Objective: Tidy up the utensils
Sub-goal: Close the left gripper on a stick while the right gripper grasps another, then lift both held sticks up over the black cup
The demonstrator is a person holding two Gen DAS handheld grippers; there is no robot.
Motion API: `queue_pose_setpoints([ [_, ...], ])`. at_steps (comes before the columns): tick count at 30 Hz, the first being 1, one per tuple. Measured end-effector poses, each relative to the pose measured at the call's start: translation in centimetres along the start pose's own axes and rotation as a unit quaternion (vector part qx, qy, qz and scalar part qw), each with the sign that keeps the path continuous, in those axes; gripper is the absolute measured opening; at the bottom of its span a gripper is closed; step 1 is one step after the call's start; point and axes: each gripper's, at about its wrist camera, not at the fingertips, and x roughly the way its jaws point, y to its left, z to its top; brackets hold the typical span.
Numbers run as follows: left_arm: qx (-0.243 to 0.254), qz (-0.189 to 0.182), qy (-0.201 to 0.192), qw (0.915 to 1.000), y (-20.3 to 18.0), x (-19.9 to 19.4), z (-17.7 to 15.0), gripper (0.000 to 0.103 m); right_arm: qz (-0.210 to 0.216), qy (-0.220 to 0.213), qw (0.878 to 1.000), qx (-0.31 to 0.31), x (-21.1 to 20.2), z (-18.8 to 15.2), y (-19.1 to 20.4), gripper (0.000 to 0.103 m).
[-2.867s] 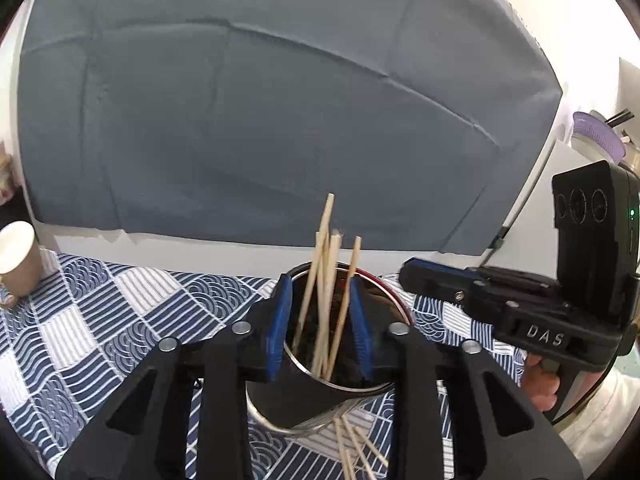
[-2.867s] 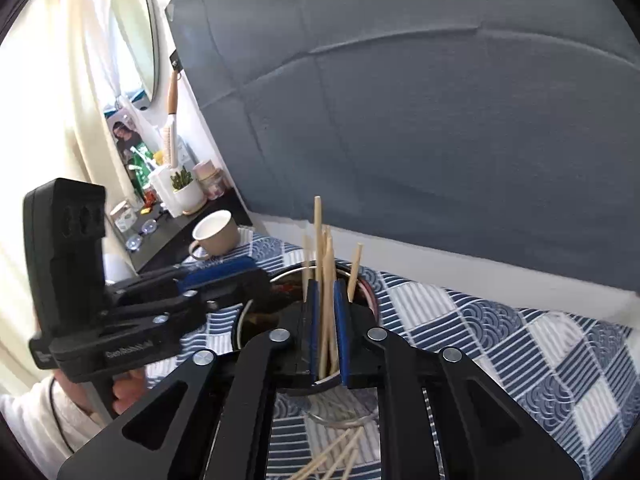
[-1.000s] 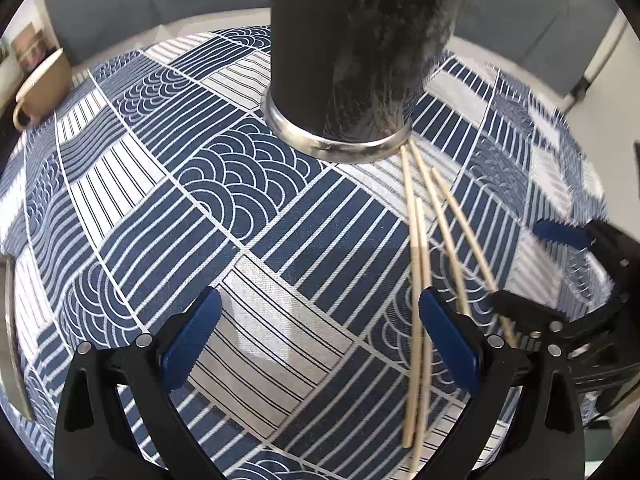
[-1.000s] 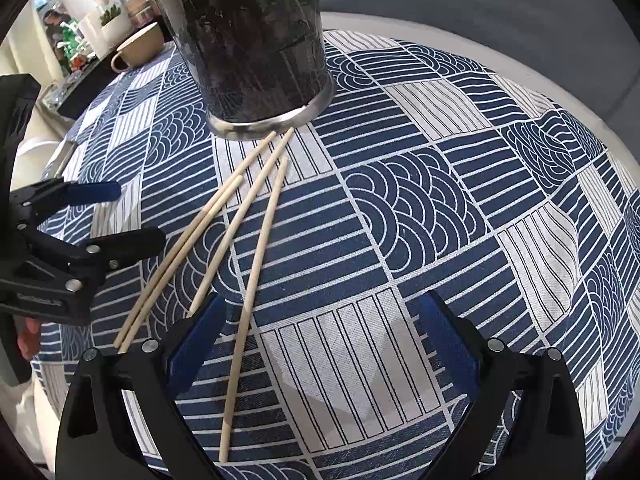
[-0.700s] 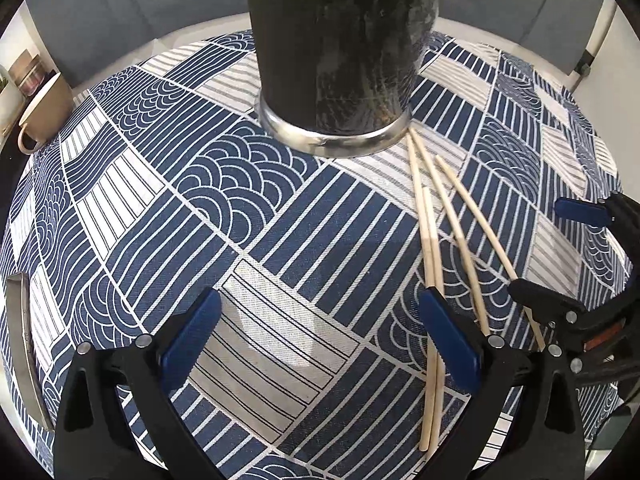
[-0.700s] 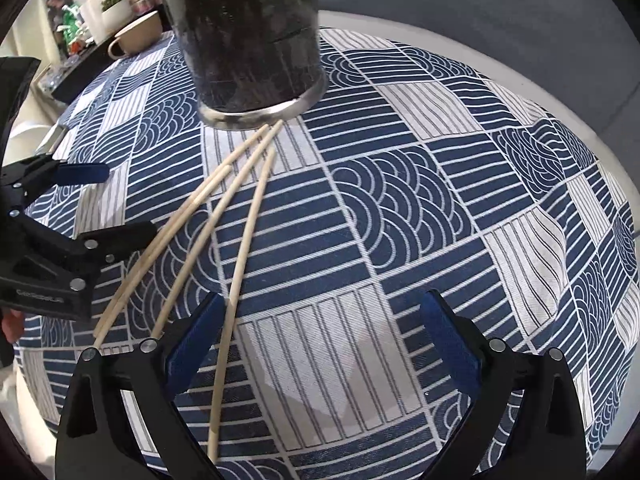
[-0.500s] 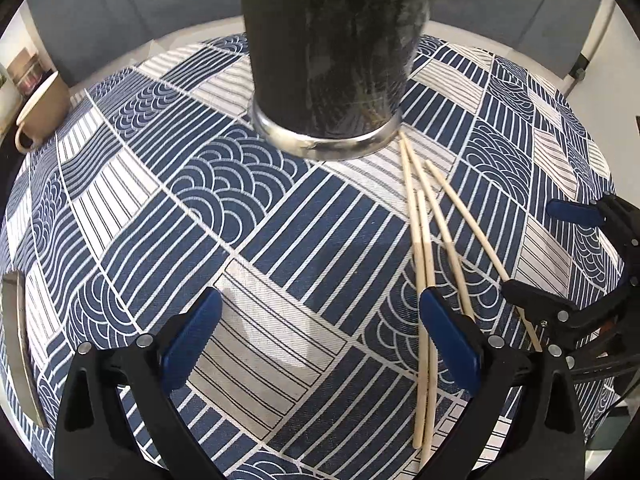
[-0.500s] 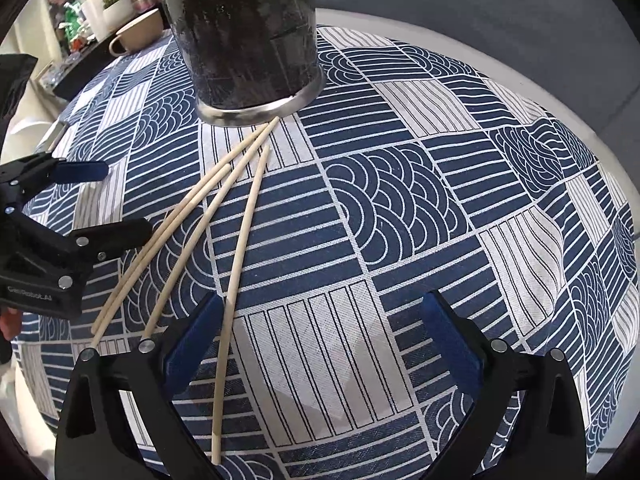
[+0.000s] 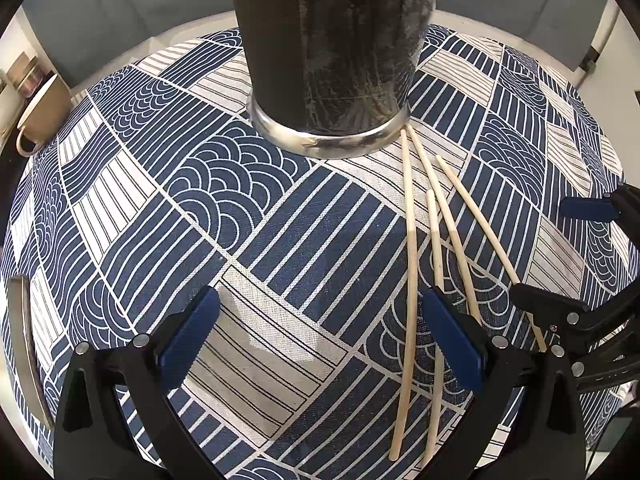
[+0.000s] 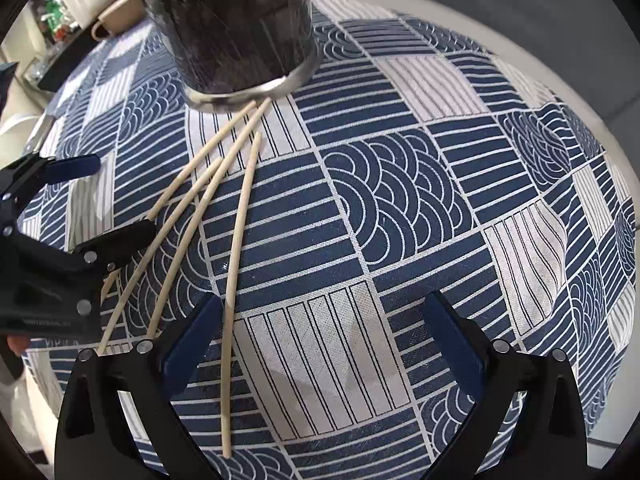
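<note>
We see the dark cylindrical holder [image 9: 328, 52] standing upright on the blue-and-white patterned cloth [image 9: 160, 184] that covers the tabletop; its bright metal base ring rests flat on the fabric. Both views cut off its rim, so we cannot tell what it contains. Four wooden sticks [image 9: 412, 240] lie loose on the cloth, fanned out from a point touching or just beside the holder's base. In the right wrist view the same sticks [image 10: 240, 216] spread toward the lower left of the holder [image 10: 236, 24].

We find the left gripper [image 9: 320, 344] with its blue-padded fingers [image 9: 188, 336] spread wide and holding nothing; its right finger lies over the stick bundle. The right gripper [image 10: 324, 344] is likewise spread wide and empty, one stick passing beside its left finger [image 10: 192, 340]. A beige mug [image 10: 118, 16] stands near the cloth's far edge, well apart from the holder.
</note>
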Motion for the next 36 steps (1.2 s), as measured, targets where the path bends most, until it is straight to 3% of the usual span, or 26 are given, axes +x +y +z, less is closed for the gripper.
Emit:
queue_pose_setpoints([
  [3, 0.001, -0.001, 0.016, 0.9999, -0.1, -0.1, 0.1, 0.094, -0.001, 0.01, 1.0, -0.005, 0.1, 0.2, 0.0, 0.093],
  [4, 0.003, -0.002, 0.017, 0.9998, -0.1, -0.4, 0.1, 0.091, -0.001, 0.009, 1.0, -0.005, -0.1, 0.2, -0.2, 0.085],
  [5, 0.004, -0.003, 0.018, 0.9998, 0.0, -0.6, 0.1, 0.081, -0.001, 0.007, 1.0, -0.003, -0.3, 0.1, -0.3, 0.078],
  [7, 0.0, -0.003, 0.021, 0.9998, 0.3, -1.2, 0.0, 0.06, -0.002, -0.001, 1.0, 0.007, -1.2, 0.1, -1.2, 0.034],
  [9, -0.004, -0.01, 0.028, 0.9995, 0.7, -1.7, -0.3, 0.015, -0.001, 0.0, 1.0, 0.011, -1.6, 0.0, -2.2, 0.008],
  [10, -0.004, -0.017, 0.036, 0.9992, 0.8, -1.8, -0.5, 0.008, -0.001, 0.0, 1.0, 0.012, -1.6, -0.1, -2.6, 0.005],
  [15, -0.027, -0.031, 0.051, 0.9978, 2.2, -2.5, -2.5, 0.005, 0.017, -0.004, 0.998, 0.053, -1.9, -1.7, -5.3, 0.004],
  [22, -0.057, -0.007, 0.061, 0.9965, 4.6, -4.0, -4.4, 0.005, 0.029, -0.019, 0.995, 0.09, -3.5, -3.7, -8.7, 0.004],
  [27, -0.086, 0.002, 0.038, 0.9956, 6.4, -6.5, -4.3, 0.005, 0.029, -0.054, 0.994, 0.094, -6.3, -3.9, -9.8, 0.004],
  [36, -0.101, 0.036, -0.047, 0.9931, 8.0, -13.5, -0.7, 0.005, 0.027, -0.138, 0.988, 0.067, -13.4, 0.3, -10.0, 0.004],
])
